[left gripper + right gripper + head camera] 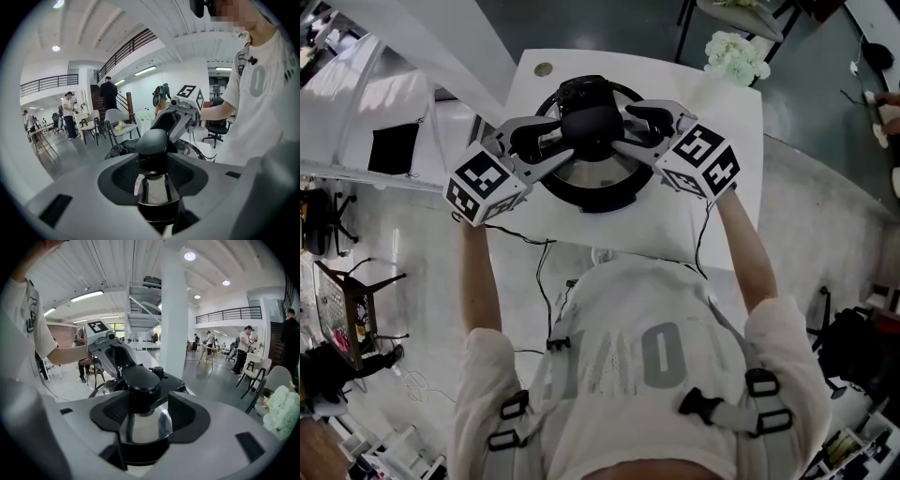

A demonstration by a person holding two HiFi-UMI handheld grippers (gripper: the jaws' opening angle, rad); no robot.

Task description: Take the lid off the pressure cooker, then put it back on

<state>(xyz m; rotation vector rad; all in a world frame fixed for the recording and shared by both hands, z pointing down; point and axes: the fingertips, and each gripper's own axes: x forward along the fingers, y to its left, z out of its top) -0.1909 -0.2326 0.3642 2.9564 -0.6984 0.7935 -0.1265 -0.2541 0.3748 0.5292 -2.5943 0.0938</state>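
Note:
The black pressure cooker (591, 195) stands on the white table (712, 220) with its steel lid (598, 174) resting on it. The lid's black knob (591, 127) is clasped from both sides. From the left, my left gripper (558, 147) has a finger on each side of the knob (152, 140), and its pads press the stem. My right gripper (624, 133) comes in from the right, its pads against the knob (140, 378) above the shiny lid (146, 427). Each gripper view shows the other gripper's marker cube (189, 93) (96, 327) beyond the knob.
A bunch of white flowers (736, 56) lies at the table's far right corner, and a small round hole (544, 68) is at its far left. Cables (539, 253) hang off the near edge. People, chairs and a white column (174, 310) are in the hall behind.

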